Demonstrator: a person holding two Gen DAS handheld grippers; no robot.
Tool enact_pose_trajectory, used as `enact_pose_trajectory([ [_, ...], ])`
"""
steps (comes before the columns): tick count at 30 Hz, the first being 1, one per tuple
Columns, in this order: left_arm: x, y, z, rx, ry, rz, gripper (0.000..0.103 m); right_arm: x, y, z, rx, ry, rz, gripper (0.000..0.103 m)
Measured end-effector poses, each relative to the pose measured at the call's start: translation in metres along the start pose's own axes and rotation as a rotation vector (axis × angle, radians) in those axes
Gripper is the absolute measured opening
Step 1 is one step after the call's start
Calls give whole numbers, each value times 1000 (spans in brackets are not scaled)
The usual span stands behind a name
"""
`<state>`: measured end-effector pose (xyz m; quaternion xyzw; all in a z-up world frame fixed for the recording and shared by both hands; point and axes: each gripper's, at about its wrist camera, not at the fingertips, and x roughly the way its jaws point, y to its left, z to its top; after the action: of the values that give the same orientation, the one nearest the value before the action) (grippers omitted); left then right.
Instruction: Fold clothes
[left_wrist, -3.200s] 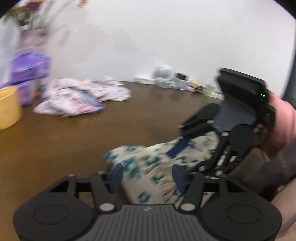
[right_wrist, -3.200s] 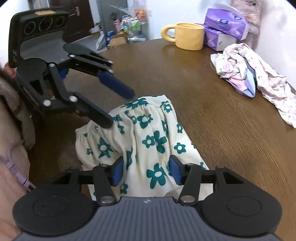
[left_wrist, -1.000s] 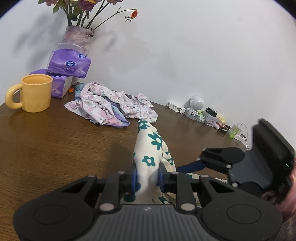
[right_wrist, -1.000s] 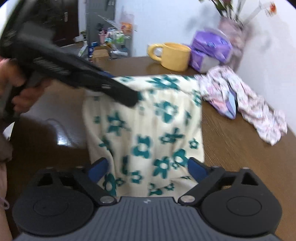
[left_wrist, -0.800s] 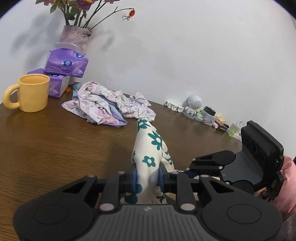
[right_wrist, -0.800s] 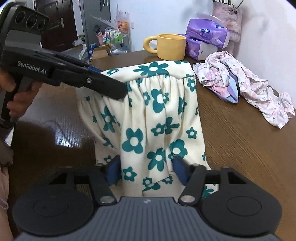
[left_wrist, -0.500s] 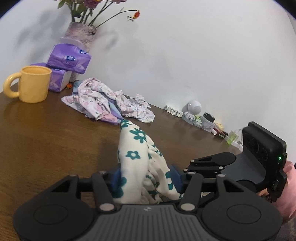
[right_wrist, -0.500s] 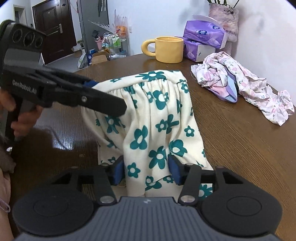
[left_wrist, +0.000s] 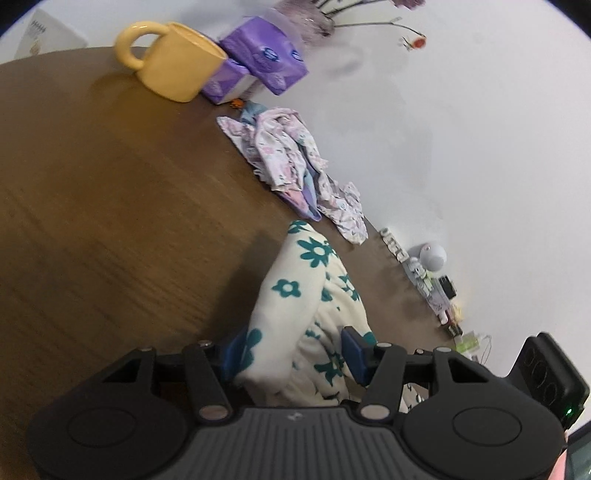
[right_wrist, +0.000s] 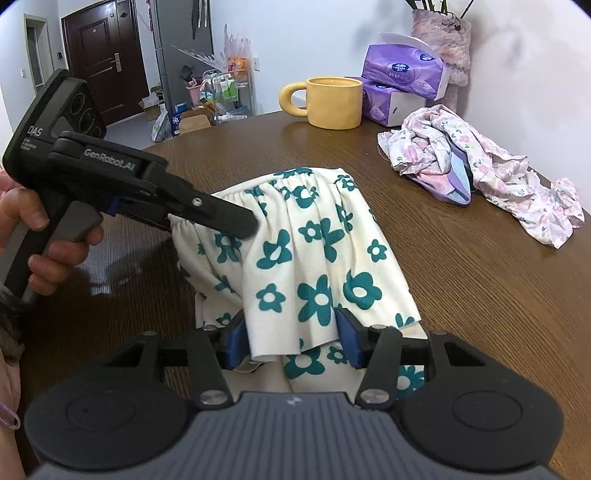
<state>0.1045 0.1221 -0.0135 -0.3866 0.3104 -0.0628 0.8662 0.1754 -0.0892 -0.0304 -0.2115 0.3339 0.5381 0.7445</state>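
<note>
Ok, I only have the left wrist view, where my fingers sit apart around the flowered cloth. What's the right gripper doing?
Observer: The right gripper is open too, and the flowered cloth hangs between its fingers.
Operator: Is the cloth flat?
Observer: No, it's humped up, with its gathered waistband at the far edge and a lower layer on the table.
Operator: Where's my gripper on it?
Observer: The left gripper reaches in at the cloth's left edge, just below the waistband.
</note>
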Motion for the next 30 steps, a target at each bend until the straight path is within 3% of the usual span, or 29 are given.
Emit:
enact_pose_trajectory([
  [4,4,4,-1,-38,-29,-8,54,1,1,1,-4,3,-5,51],
  [5,7,3,0,-38,-35,-7,50,1,2,1,-5,4,-7,51],
  [6,9,3,1,-32,-36,-13,37,1,3,1,-7,4,-10,51],
  [8,11,-2,3,9,-46,-18,29,1,5,1,-7,5,-18,51],
  [11,5,-25,2,196,-81,-21,24,2,7,3,3,3,-26,50],
  [16,-2,-76,-15,586,-127,56,23,2,8,5,24,-17,-36,50],
  [30,1,-149,-79,1200,-206,173,23,-37,12,-13,32,-50,-96,51],
])
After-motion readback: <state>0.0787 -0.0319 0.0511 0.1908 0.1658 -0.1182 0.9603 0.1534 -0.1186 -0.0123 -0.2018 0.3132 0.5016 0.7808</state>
